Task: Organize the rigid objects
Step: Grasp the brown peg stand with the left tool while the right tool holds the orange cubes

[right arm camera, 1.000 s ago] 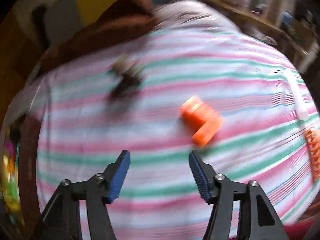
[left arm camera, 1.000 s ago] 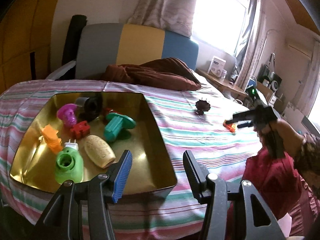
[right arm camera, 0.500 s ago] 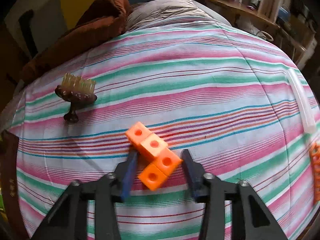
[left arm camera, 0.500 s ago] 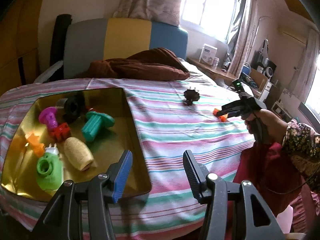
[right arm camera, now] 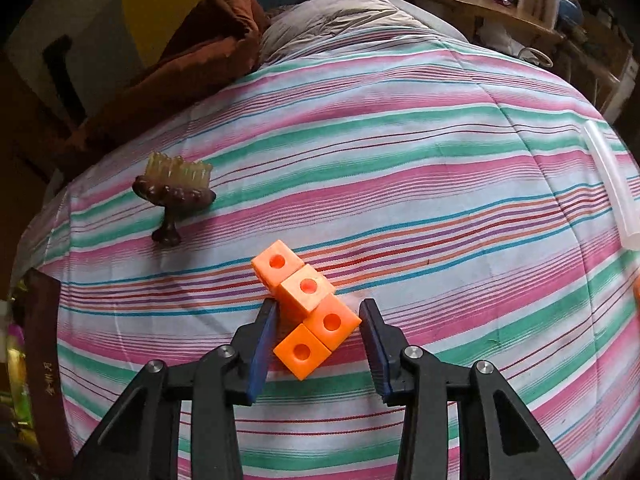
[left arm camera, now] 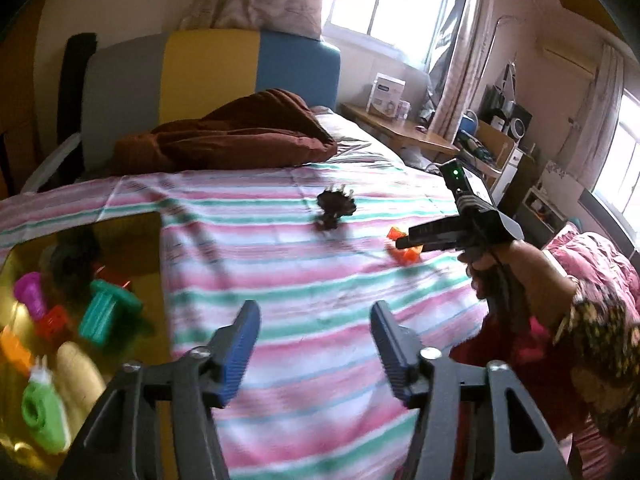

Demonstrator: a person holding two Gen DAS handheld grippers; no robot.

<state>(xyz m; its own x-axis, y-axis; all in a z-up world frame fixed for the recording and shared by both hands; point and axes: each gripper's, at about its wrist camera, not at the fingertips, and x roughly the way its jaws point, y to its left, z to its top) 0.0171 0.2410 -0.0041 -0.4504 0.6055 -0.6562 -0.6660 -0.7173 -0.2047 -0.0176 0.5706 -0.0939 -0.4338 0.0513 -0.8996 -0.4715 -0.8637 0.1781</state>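
- Right gripper (right arm camera: 318, 334): jaws drawn in on the orange block piece (right arm camera: 306, 310), its near cubes between the pads; the right pad meets a cube's corner, the left seems to touch.
- Orange block piece: lies on the striped bedsheet (right arm camera: 440, 184); its long axis runs diagonally away from the gripper, toward the far left.
- Left gripper (left arm camera: 316, 344): empty, jaws opening, well short of the block; the right hand is nearer.
- Brown brush (right arm camera: 174, 194): beyond the block, to its left.
- Gold tray (left arm camera: 132, 232): far left of the block, holding sorted toys.
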